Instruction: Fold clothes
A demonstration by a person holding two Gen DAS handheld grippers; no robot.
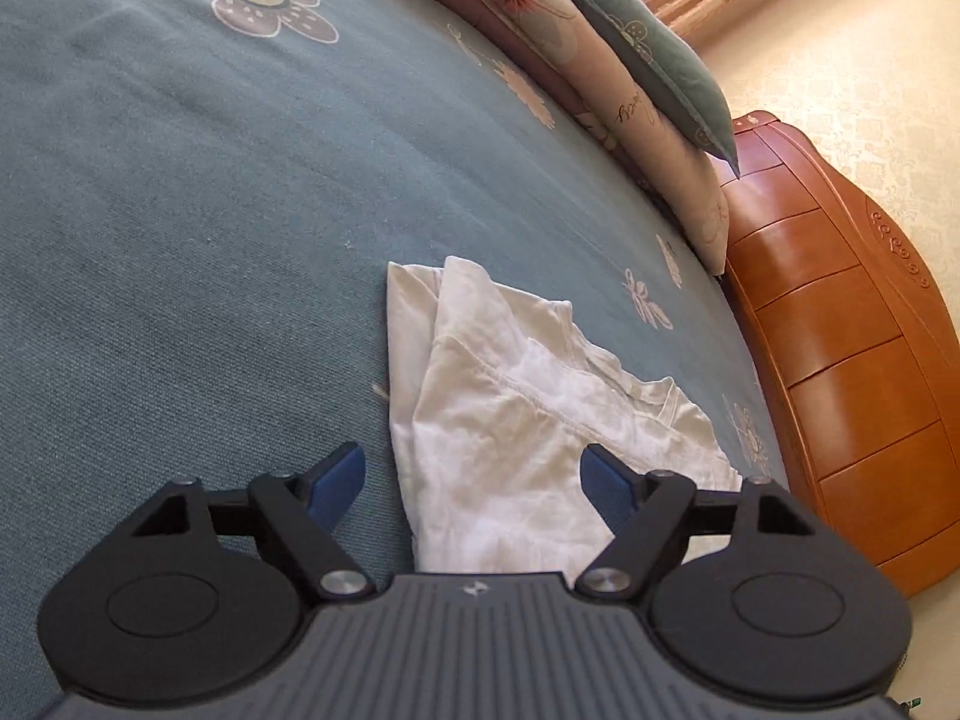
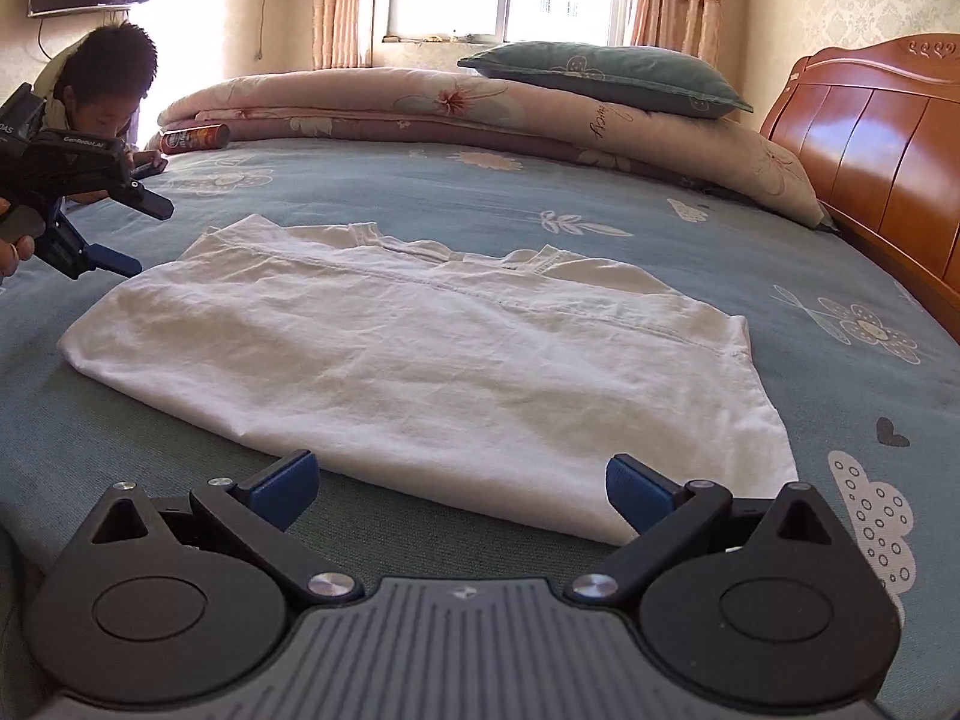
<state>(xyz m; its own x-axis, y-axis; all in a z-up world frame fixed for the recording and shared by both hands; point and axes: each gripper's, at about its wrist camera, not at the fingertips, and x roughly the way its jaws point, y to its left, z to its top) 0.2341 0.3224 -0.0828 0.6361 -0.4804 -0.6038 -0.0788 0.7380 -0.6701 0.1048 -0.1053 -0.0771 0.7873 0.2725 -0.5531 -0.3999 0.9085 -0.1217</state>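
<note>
A white T-shirt (image 2: pixel 420 360) lies partly folded and flat on the blue flowered bedspread (image 2: pixel 420 186). My right gripper (image 2: pixel 462 480) stands open just in front of the shirt's near edge, its right blue pad over the near corner of the cloth. Nothing is between its fingers. In the left wrist view the same white T-shirt (image 1: pixel 510 420) runs lengthwise ahead of my left gripper (image 1: pixel 474 474), which is open above the shirt's end, gripping nothing. From the right wrist view, the left gripper (image 2: pixel 144 234) hovers open by the shirt's far left corner, held in a hand.
A rolled pink quilt (image 2: pixel 480 114) with a teal pillow (image 2: pixel 600 75) on it lies along the bed's far side. A wooden headboard (image 2: pixel 870 144) stands at the right. A person (image 2: pixel 108 90) leans on the far left edge of the bed beside a can (image 2: pixel 195 138).
</note>
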